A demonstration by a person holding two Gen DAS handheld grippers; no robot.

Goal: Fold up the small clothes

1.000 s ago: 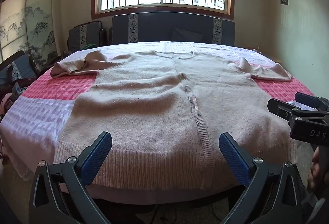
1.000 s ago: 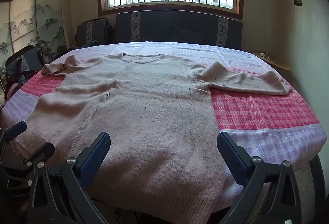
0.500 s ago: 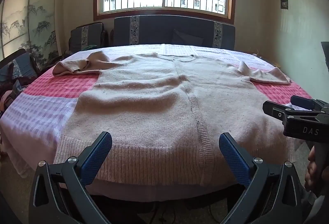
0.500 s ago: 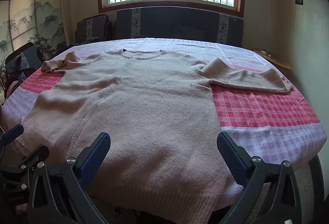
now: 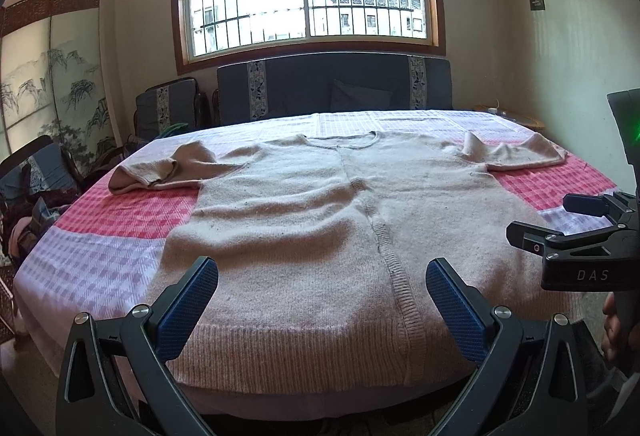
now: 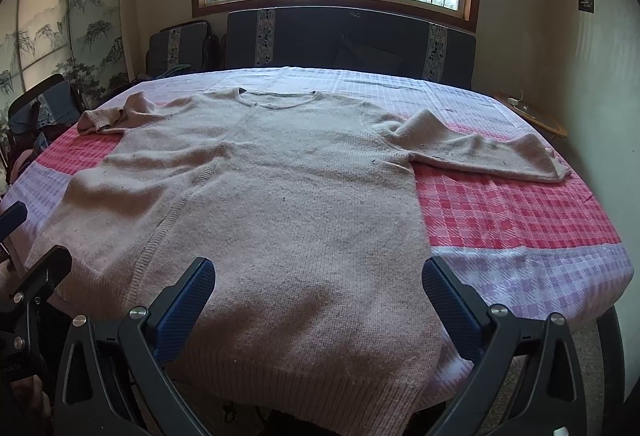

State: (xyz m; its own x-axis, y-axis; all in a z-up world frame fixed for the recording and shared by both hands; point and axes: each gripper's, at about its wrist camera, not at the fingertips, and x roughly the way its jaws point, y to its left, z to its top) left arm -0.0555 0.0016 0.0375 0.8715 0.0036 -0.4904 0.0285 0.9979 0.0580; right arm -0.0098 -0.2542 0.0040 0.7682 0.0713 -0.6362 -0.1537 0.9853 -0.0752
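A beige knitted sweater [image 5: 320,228] lies spread flat, front up, on a table with a pink and lilac checked cloth [image 5: 132,215]. It also shows in the right wrist view [image 6: 280,203]. Its left sleeve [image 5: 160,171] is bunched; its right sleeve [image 6: 480,151] lies stretched out. My left gripper [image 5: 322,276] is open and empty, just off the hem's near edge. My right gripper [image 6: 318,274] is open and empty over the hem's right part. The right gripper also shows in the left wrist view [image 5: 560,224].
A dark sofa [image 5: 332,87] and an armchair [image 5: 168,107] stand behind the table under a barred window. A painted folding screen [image 5: 48,83] is at the left. A small round side table [image 6: 532,115] stands at the far right.
Both grippers have risen and tilted up a little, so the sweater sits lower in each view. The jaws stay open. The sweater has not moved.
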